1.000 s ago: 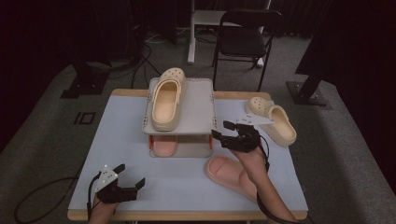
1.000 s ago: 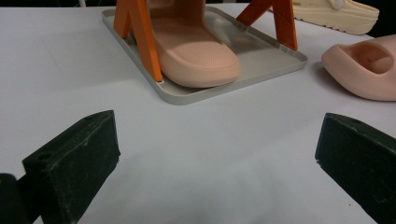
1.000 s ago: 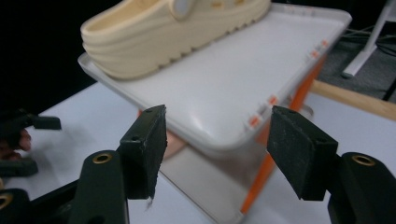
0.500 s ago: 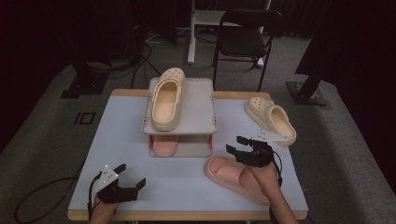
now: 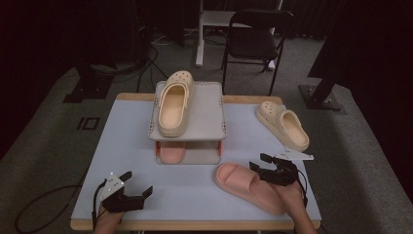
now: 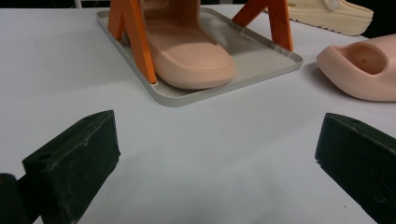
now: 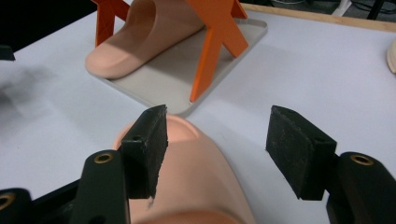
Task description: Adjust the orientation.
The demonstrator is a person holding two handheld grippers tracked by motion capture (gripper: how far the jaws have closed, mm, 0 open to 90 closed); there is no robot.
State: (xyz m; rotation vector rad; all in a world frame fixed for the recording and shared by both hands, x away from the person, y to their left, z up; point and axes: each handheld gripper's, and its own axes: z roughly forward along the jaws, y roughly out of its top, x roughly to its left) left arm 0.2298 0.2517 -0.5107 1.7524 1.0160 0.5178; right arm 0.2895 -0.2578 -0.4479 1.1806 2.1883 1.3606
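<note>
The right gripper (image 5: 265,168) hovered open over the pink slipper (image 5: 246,186), which lay on the bench (image 5: 122,126) just in front of the rack (image 5: 204,114), near its right corner. Its jaws straddled the slipper's upper without pressing it. The left gripper (image 5: 132,184) rested open, holding nothing, on the bench well in front of the rack's left side.

Black folding chair (image 5: 257,36) behind table; cream clog (image 5: 281,124) on table's right side.
</note>
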